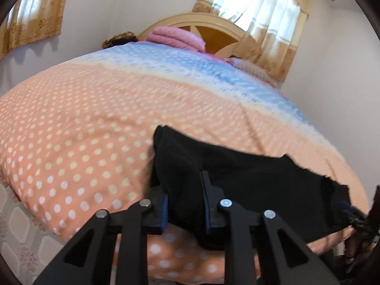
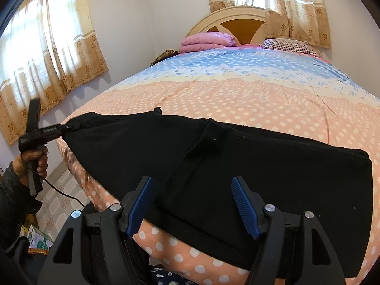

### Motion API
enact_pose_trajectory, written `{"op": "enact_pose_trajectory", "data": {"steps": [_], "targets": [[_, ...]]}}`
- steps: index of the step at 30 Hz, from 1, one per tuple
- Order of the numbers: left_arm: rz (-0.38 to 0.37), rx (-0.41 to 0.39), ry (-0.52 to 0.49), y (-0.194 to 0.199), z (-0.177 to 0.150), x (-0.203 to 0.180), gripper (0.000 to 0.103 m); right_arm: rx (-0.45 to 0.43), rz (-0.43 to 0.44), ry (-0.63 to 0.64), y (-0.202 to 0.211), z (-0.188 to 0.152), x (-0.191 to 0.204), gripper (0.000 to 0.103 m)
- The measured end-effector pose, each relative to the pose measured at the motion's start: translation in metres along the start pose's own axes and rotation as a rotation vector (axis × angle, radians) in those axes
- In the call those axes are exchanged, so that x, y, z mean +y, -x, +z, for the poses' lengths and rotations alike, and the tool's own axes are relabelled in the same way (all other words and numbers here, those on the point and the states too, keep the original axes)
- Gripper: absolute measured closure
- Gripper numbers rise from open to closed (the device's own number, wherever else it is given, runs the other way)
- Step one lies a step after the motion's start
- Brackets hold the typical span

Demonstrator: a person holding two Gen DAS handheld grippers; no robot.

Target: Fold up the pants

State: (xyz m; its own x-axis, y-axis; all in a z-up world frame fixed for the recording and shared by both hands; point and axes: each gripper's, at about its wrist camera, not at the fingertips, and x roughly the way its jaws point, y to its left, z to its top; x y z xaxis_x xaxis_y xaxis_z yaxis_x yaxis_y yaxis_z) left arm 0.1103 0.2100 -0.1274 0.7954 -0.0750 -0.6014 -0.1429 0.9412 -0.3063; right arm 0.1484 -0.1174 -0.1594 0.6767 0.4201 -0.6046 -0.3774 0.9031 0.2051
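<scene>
Black pants [image 2: 237, 166] lie across the near edge of the bed on the peach dotted cover. In the left wrist view the pants [image 1: 237, 173] fill the space between my left gripper's fingers [image 1: 185, 201], which are closed on the left end of the cloth. From the right wrist view the left gripper [image 2: 71, 126] pinches the pants' left tip and holds it raised. My right gripper [image 2: 192, 204] is open, its blue pads either side of the pants' near edge, not clamped.
The bed cover [image 2: 249, 95] turns blue farther back. Pink folded blankets [image 2: 206, 40] and a striped pillow [image 2: 287, 45] lie by the headboard [image 2: 237, 21]. Curtained windows are left and behind. Tiled floor [image 2: 59, 197] and a cable are at left.
</scene>
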Motion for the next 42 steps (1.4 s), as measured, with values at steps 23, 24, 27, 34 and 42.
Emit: {"op": "enact_pose_trajectory", "data": {"steps": [23,24,27,34,42], "targets": [[-0.029,0.040,0.062,-0.009,-0.005,0.014,0.079,-0.003,-0.012,-0.032,0.005,0.001,-0.007,0.033],[-0.026,0.044,0.057,-0.011,-0.009,0.015,0.072,-0.006,-0.011,-0.030,0.006,0.001,-0.006,0.033],[0.094,0.083,0.028,-0.018,-0.022,0.014,0.031,0.000,-0.012,-0.031,0.003,0.000,-0.006,0.033],[0.146,0.089,-0.027,-0.021,-0.030,0.008,0.047,0.019,-0.015,-0.015,-0.002,-0.005,0.000,0.033],[0.086,0.097,0.015,-0.021,-0.024,0.006,0.076,0.022,-0.016,-0.007,-0.002,-0.007,0.005,0.033]]}}
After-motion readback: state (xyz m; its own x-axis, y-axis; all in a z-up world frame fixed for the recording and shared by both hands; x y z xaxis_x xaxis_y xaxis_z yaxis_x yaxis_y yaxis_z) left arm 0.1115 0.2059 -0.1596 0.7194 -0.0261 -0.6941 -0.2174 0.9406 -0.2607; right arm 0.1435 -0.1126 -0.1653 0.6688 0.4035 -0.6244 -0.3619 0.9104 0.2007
